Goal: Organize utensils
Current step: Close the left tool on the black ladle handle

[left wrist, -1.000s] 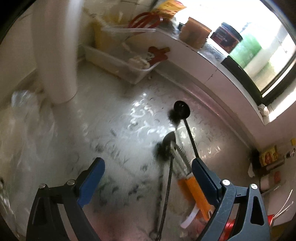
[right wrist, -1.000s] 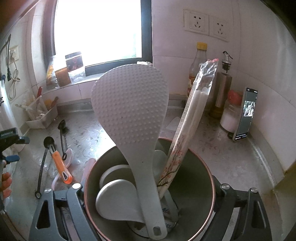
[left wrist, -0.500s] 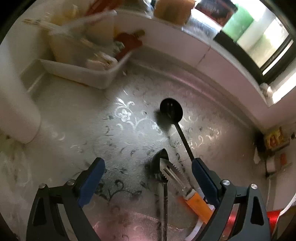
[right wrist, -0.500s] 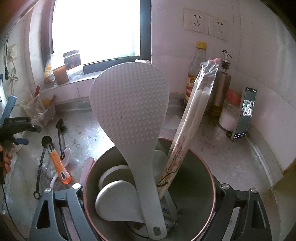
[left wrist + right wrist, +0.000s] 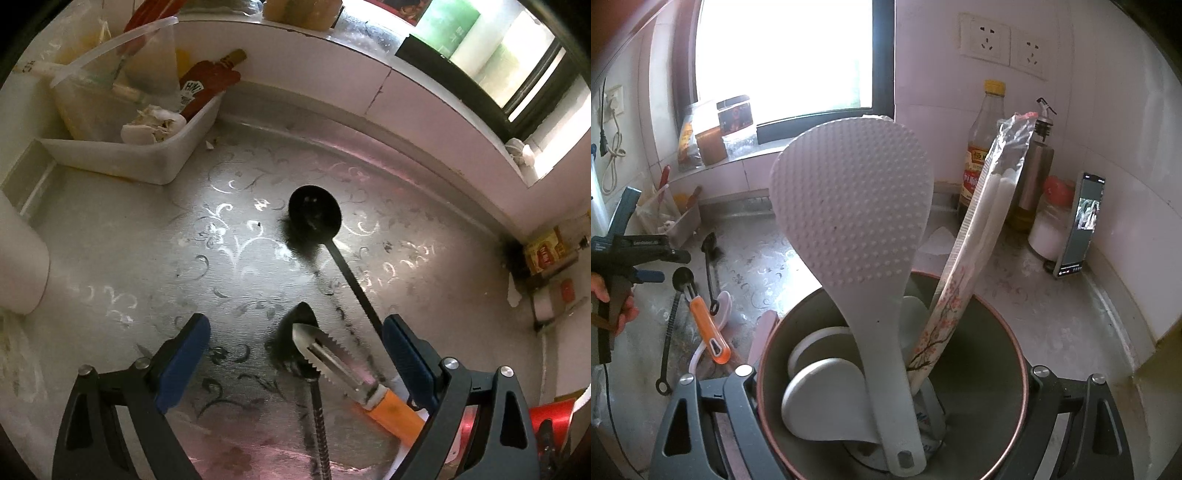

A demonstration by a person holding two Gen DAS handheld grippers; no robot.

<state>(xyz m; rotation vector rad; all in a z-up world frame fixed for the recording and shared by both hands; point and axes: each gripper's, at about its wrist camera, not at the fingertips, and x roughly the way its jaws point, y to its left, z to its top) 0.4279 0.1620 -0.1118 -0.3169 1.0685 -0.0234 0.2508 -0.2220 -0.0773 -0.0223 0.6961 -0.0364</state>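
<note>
Peeler lies flat, blade pointing away, between left gripper jaws, wide but just narrowing.

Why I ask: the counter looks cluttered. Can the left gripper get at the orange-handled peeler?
Probably yes: the left gripper hangs open above the peeler, nothing covering it, though it lies across a black spoon.

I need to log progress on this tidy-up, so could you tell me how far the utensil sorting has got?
Done: the rice paddle, wrapped chopsticks and white spoons already stand in the bowl gripped by the right hand-held gripper. In hand: the left hand-held gripper hangs open over the orange-handled peeler. Left: the peeler and two black ladles.
</note>
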